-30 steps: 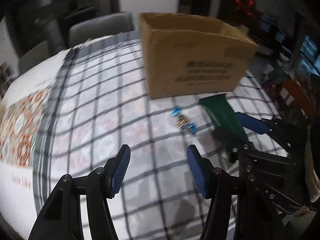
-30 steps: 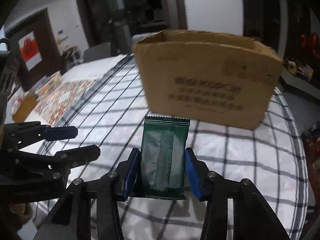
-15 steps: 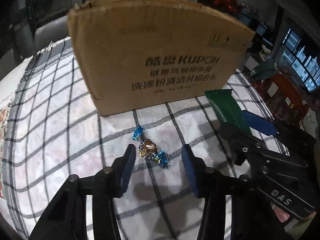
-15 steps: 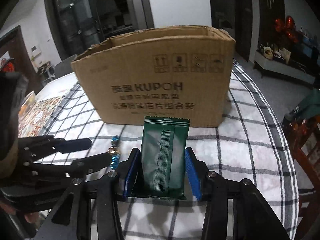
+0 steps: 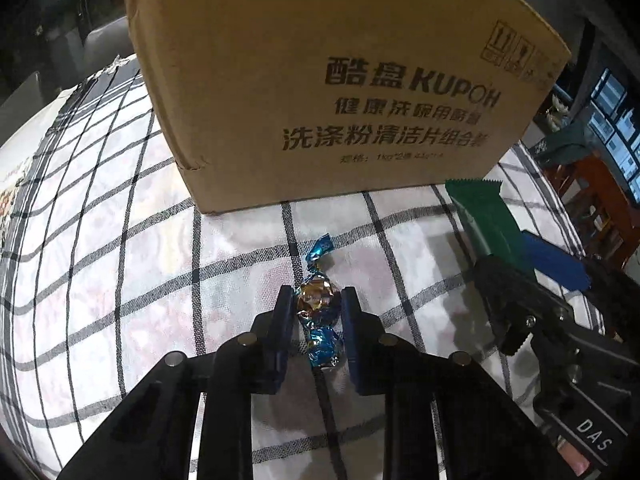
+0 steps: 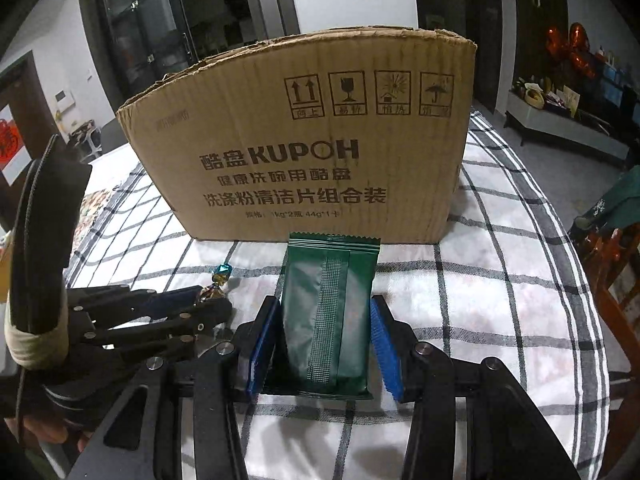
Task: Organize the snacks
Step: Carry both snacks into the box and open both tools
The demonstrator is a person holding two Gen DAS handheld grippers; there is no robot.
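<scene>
A small candy [image 5: 318,312] in crinkled blue and gold foil is lying on the checked bench cloth, its twisted end pointing toward twelve o'clock, pinched at its gold middle between two blue fingers [image 5: 285,320]. At about two o'clock from it, a flat dark green snack packet [image 6: 330,312] with serrated ends is being held seam-side up. A brown cardboard box [image 6: 312,140] printed KUPOH is standing upright just beyond both, open at the top.
</scene>
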